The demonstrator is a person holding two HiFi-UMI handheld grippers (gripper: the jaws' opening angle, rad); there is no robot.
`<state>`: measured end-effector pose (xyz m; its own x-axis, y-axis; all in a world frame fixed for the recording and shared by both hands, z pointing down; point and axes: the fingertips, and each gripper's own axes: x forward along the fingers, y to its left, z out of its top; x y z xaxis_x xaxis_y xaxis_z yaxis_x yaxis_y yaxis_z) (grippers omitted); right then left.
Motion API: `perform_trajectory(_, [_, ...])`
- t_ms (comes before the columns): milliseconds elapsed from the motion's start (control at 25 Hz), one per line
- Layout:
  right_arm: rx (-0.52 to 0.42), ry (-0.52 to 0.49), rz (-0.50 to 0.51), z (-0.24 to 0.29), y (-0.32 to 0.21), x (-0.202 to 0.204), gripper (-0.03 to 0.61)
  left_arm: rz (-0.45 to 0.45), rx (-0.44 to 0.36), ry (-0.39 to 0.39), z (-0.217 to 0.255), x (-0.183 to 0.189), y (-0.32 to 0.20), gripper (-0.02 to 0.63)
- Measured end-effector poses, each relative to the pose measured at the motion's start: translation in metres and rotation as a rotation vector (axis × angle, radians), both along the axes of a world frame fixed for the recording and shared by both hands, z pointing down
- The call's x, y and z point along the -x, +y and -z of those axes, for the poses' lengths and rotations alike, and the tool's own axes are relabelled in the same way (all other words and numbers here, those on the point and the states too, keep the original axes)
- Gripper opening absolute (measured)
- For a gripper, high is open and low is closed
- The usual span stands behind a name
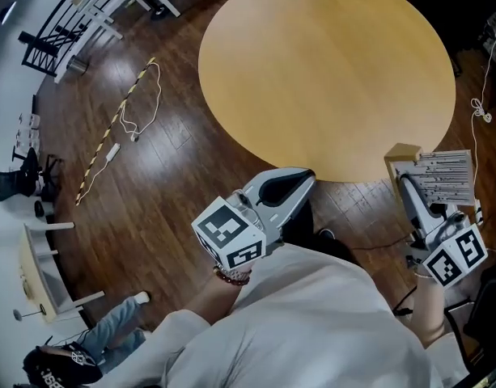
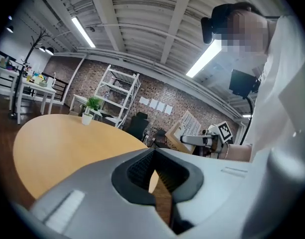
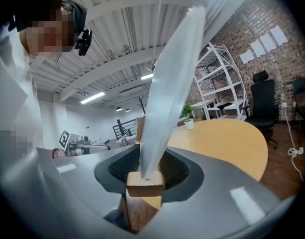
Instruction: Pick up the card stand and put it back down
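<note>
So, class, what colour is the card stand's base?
The base is light wood; right gripper view shows it best.

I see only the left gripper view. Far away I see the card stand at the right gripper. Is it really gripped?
Observer: Yes. The right gripper has its jaws shut on the wooden base of the card stand.
Operator: Is it standing on the table?
Observer: No. The head view shows it just outside the near edge of the round table.
Operator: Anything on the floor?
Observer: A white cable lies on the wooden floor, left of the table.
</note>
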<state>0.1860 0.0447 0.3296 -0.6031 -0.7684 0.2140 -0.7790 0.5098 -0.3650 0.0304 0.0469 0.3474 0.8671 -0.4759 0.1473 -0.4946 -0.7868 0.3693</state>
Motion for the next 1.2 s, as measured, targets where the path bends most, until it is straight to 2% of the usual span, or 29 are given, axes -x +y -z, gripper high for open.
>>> perform_trajectory(120, [0.012,-0.024,0.001,0.025,0.039,-0.044,0.138,0.008,-0.021,0.009,0.035,-0.042,0.044,-0.012])
perform_trajectory(200, [0.014,-0.06,-0.007,0.026,0.057,-0.056,0.137,0.005,-0.071,0.003,0.052,-0.053,0.067,-0.012])
perform_trajectory(360, [-0.024,-0.071,-0.011,0.016,0.073,-0.052,0.138,-0.002,-0.176,-0.006,0.062,-0.048,0.089,-0.012])
perform_trajectory(560, [-0.087,-0.031,0.003,0.034,0.093,-0.041,0.138,-0.004,-0.22,0.008,0.076,-0.037,0.102,-0.012])
perform_trajectory(760, [-0.106,-0.02,-0.019,0.043,0.105,-0.025,0.138,-0.039,-0.224,-0.004,0.08,-0.029,0.109,-0.011])
perform_trajectory(880, [-0.116,-0.015,-0.018,0.042,0.108,-0.006,0.138,-0.053,-0.242,0.041,0.08,-0.013,0.113,-0.009])
perform_trajectory(960, [-0.122,-0.012,-0.014,0.047,0.111,0.005,0.138,-0.046,-0.227,0.067,0.081,-0.004,0.114,-0.009])
perform_trajectory(1200, [-0.123,0.013,0.002,0.049,0.117,0.033,0.138,-0.048,-0.188,0.082,0.074,0.017,0.111,-0.009])
